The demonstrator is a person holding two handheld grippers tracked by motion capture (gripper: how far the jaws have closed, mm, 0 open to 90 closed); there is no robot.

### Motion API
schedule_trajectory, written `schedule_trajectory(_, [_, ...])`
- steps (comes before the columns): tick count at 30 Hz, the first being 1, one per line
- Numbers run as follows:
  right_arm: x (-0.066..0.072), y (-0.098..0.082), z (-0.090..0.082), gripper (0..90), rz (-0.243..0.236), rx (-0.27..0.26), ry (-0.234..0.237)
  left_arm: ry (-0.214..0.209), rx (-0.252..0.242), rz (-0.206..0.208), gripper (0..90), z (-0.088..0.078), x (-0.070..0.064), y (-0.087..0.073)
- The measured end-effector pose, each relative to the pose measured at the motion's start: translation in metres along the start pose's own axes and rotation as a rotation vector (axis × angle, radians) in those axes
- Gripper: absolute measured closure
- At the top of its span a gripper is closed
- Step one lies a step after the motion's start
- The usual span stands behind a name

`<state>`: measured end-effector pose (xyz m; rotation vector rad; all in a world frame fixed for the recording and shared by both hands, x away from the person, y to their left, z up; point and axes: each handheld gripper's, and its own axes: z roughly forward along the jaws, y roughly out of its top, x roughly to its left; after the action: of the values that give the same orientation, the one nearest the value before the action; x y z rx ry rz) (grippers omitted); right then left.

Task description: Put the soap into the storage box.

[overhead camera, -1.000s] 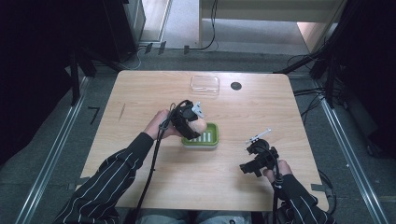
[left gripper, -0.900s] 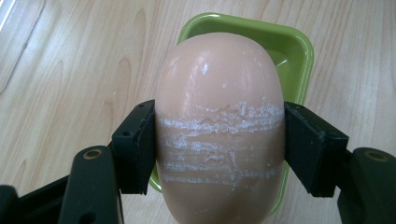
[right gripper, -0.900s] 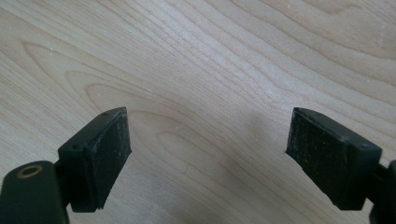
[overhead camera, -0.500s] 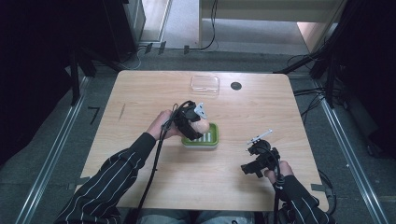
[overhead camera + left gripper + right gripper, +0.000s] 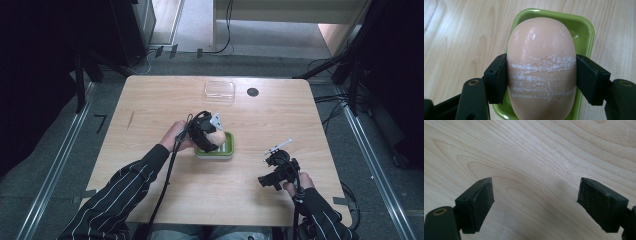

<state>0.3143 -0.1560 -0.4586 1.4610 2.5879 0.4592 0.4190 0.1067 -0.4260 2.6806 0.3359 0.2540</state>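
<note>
Right now the peach-coloured soap bar point(image 5: 541, 67) sits clamped between the pads of my left gripper point(image 5: 206, 132), held over the green dish point(image 5: 584, 32) near the middle of the table point(image 5: 150, 105). White scuff lines cross the bar. My right gripper point(image 5: 535, 202) rests well apart near the table's right side, jaws spread wide with nothing between them. A clear lid point(image 5: 219, 90) lies at the far edge.

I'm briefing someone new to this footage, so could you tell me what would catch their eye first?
First the peach-coloured soap, scored with white scuff lines and clamped between the pads of the left gripper just above the green dish at the middle of the table. Then the right gripper, jaws wide open over bare wood near the table's right front. A clear lid lies at the far edge.
</note>
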Motion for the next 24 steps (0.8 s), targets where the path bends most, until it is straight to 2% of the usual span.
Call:
schedule_trajectory(7, [0.000, 0.000, 0.000, 14.1, -0.002, 0.001, 0.004, 0.006, -0.021, 0.000, 33.6, 0.004, -0.001, -0.001])
schedule_trajectory(17, [0.000, 0.000, 0.000, 14.1, 0.000, -0.001, 0.002, 0.007, -0.023, -0.013, 33.6, 0.011, -0.001, -0.003])
schedule_trajectory(24, [0.000, 0.000, 0.000, 14.1, -0.004, 0.001, 0.005, 0.006, -0.014, -0.007, 33.5, 0.015, -0.002, -0.004])
